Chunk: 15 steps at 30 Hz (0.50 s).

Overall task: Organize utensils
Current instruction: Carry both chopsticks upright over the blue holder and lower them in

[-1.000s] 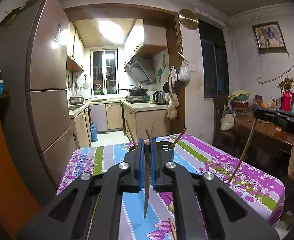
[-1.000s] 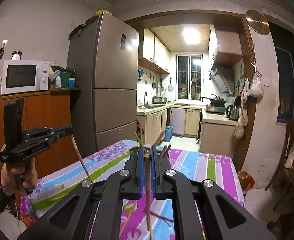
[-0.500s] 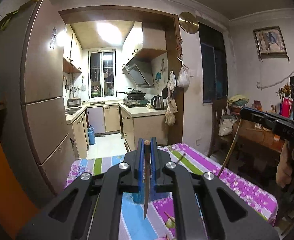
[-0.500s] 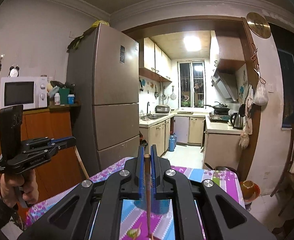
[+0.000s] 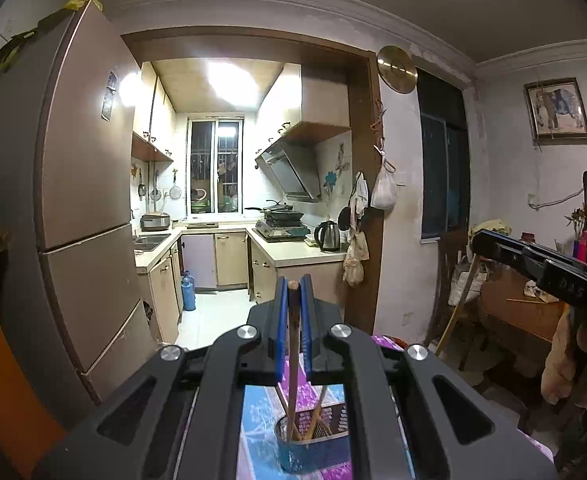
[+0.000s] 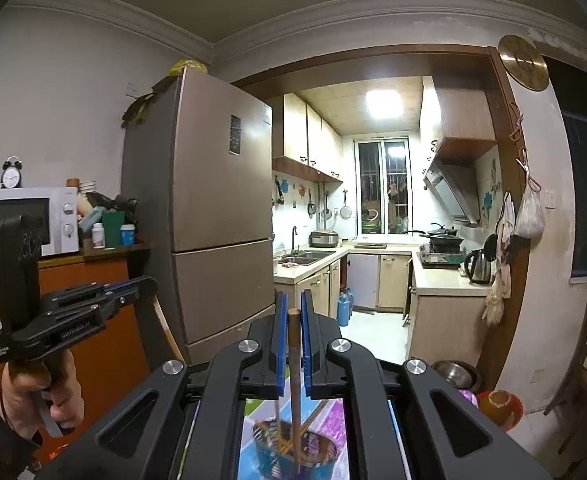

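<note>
left wrist view: one left gripper (image 5: 293, 284), blue-padded fingers (image 5: 280, 320) clamped on one wooden chopstick (image 5: 292, 360) that hangs almost straight down between them. directly beneath, one round mesh utensil holder (image 5: 313, 440) standing on the floral-clothed surface (image 5: 257, 412), with about three more sticks leaning inside; lower end of the held chopstick seen against the holder's mouth, whether inside it or above it cannot be told. at the right edge, one right gripper (image 5: 479, 240) held by a hand (image 5: 565, 360), closed on a second chopstick (image 5: 459, 300) slanting down and left, well apart from the holder. open floor between the surface's far edge and the kitchen doorway; one tall refrigerator (image 5: 77, 208) close on the left, one dark chair and one wooden side table on the right.

right wrist view: right gripper (image 6: 292, 312), fingers (image 6: 281, 340) pinched on one chopstick (image 6: 294, 380) pointing down toward the same holder (image 6: 293, 448), blurred here, with a few sticks crossed inside. at the left, left gripper (image 6: 149, 284) in a hand (image 6: 41, 396), gripping its chopstick (image 6: 167, 328), angled down and right. refrigerator (image 6: 213, 208) behind, one microwave (image 6: 29, 220) on an orange cabinet, kitchen aisle open ahead.
</note>
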### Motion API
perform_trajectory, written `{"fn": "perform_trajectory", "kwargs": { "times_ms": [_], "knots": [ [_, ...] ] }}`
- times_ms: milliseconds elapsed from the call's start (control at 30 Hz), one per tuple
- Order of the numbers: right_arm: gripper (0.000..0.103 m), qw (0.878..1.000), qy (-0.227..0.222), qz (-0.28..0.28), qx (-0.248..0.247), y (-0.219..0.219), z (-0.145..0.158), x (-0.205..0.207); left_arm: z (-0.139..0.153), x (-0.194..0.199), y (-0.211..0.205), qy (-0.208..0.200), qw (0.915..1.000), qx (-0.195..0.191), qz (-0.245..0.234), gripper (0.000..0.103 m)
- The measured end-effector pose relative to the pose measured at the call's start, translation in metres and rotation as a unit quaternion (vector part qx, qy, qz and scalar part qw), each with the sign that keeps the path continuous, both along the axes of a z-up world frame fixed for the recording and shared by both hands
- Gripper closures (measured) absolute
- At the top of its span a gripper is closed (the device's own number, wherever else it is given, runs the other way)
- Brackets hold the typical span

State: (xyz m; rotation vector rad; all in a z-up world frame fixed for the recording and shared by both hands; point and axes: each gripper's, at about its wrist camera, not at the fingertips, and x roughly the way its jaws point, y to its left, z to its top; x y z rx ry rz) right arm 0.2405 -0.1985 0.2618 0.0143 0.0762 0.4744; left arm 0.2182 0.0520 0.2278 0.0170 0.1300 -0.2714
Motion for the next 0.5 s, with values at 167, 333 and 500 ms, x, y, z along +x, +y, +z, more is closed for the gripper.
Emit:
{"fn": "perform_trajectory", "kwargs": {
  "times_ms": [167,333,500],
  "knots": [
    [0.095,1.000,0.015,-0.003,0.002,0.007,-0.004,0.040,-0.006,0.034,-0.002,0.012,0.9999,-0.005,-0.002,0.098],
    [0.095,0.999,0.034,-0.001,0.002,0.015,-0.024,0.073,-0.023,0.060,-0.010,0.027,0.9996,-0.005,-0.008,0.098],
    [0.095,0.999,0.054,-0.004,0.004,0.017,-0.050,0.100,-0.041,0.078,-0.013,0.041,0.9991,-0.005,-0.013,0.098]
  ]
}}
